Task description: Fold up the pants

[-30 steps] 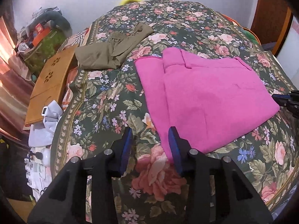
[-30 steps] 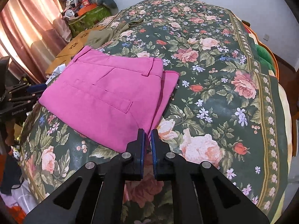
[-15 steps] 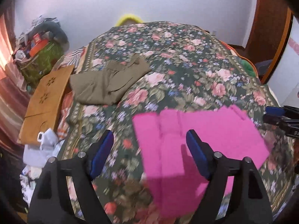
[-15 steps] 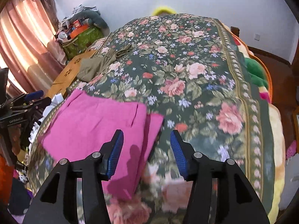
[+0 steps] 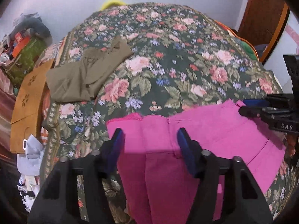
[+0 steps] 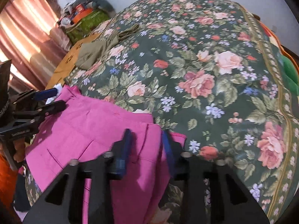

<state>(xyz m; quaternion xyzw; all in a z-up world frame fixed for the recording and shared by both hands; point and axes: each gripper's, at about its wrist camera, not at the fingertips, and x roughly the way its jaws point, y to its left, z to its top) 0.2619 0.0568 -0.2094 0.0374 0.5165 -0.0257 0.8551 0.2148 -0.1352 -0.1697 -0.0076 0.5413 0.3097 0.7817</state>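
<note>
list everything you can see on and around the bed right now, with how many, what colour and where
pants: one, pink, folded, near edge of the bed under both grippers
olive garment: one, olive-brown, folded, far left part of the bed
bedspread: one, dark green with pink roses, covers the bed
wooden board: one, tan with flower cut-outs, beside the bed on the left
green bag: one, green, with clutter on top, far left by the wall
curtain: one, pink, left of the right wrist view
pale cloth: one, light blue-grey, below the board
left gripper: one, black with blue pads, jaws apart over the pants, just been closing
right gripper: one, black with blue pads, jaws apart over the pants' right edge, just been closing
</note>
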